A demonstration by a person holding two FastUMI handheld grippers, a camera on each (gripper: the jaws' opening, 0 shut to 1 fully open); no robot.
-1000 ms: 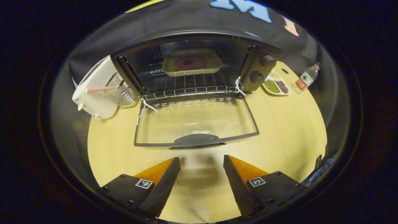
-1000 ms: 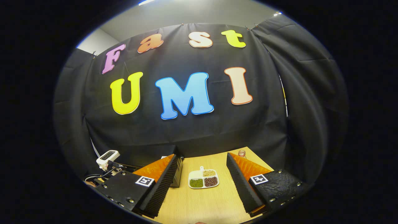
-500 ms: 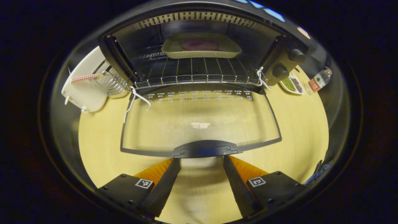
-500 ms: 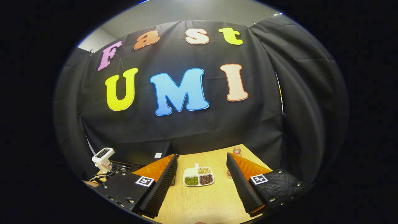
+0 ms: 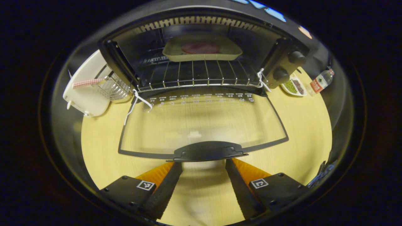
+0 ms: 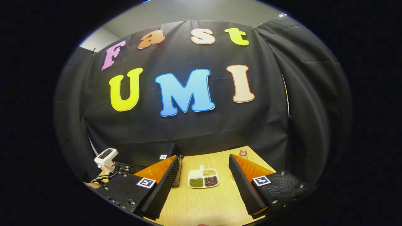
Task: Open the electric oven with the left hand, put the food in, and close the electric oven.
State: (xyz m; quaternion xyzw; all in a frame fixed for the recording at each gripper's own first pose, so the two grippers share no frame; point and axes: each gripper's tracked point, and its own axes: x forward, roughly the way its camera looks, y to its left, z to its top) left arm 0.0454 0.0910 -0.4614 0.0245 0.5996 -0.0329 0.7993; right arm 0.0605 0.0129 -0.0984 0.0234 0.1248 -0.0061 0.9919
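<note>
Since half a second ago the left claw [image 5: 203, 164] has crept a little closer to the door handle [image 5: 207, 151], which now sits just above its fingertips; a second ago it was well short of it. The right claw [image 6: 203, 164] has barely shifted.

The left claw is spread, nothing between its fingers, one tip under each end of the handle. The right claw is spread and empty too, held over the desk [image 6: 201, 204] near the right side, facing a divided dish [image 6: 203, 179] and a bottle [image 6: 242, 153] at the back edge.

The oven [image 5: 201, 53] stands at the back of the desk, its door [image 5: 201, 122] dropped flat toward the front edge. The tray [image 5: 202, 51] with the food [image 5: 200, 48] already rests deep on the rack [image 5: 198, 75], so by my reading only the closing is left.

The door is glass in a thin frame: stiff, hinged at the oven's base, probably light but brittle, and slick on the pane. The handle is the place to take it, lifting from beneath or pinching its lip, not the glass. It should swing up in an arc; a slam could jar the tray.

There is bare desk on both sides of the door. A white appliance [image 5: 86, 94] with a wire basket [image 5: 114, 89] crowds the oven's left side; white ties [image 5: 138, 100] hang at the hinge corners and might snag.
</note>
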